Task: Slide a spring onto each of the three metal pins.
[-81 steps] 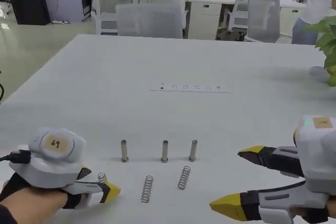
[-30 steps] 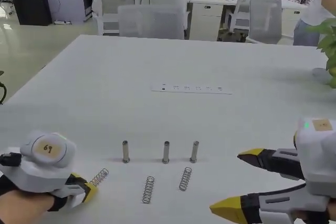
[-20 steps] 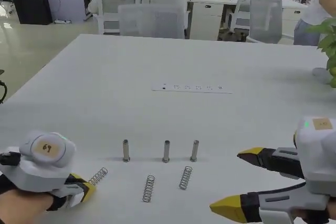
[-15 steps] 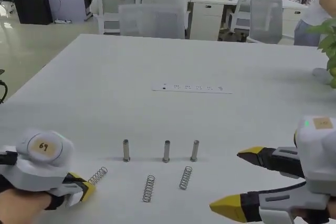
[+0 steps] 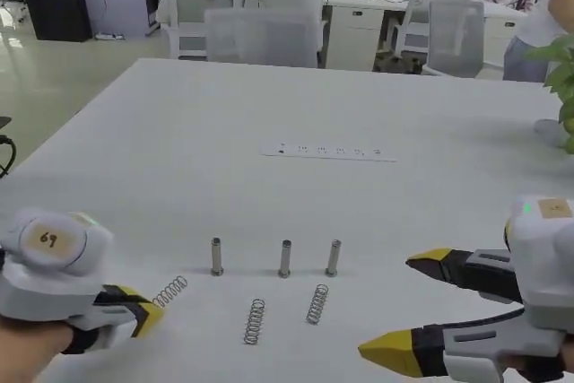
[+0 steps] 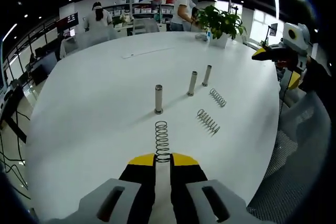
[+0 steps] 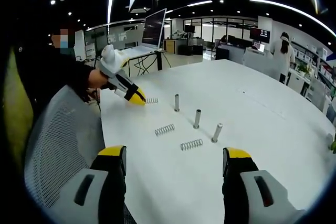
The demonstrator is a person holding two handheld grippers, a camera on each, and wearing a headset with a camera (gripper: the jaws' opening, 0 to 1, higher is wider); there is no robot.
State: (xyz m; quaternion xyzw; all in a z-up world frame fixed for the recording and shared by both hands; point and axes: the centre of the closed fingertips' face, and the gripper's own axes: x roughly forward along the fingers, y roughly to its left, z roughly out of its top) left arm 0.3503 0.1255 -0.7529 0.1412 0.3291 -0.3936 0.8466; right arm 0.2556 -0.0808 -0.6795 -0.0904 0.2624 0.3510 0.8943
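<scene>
Three upright metal pins stand in a row on the white table. My left gripper is at the lower left, shut on one end of a spring that points toward the left pin. In the left gripper view the held spring sticks out from the left gripper toward the nearest pin. Two loose springs lie in front of the pins. My right gripper hovers open at the lower right, holding nothing.
A flush power strip sits mid-table beyond the pins. A potted plant stands at the right edge. Chairs line the far side. A grey mesh chair is beside the near table edge.
My left gripper has pulled back to the left, taking its spring away from the left pin. The right gripper, the pins and the two loose springs have stayed put.
</scene>
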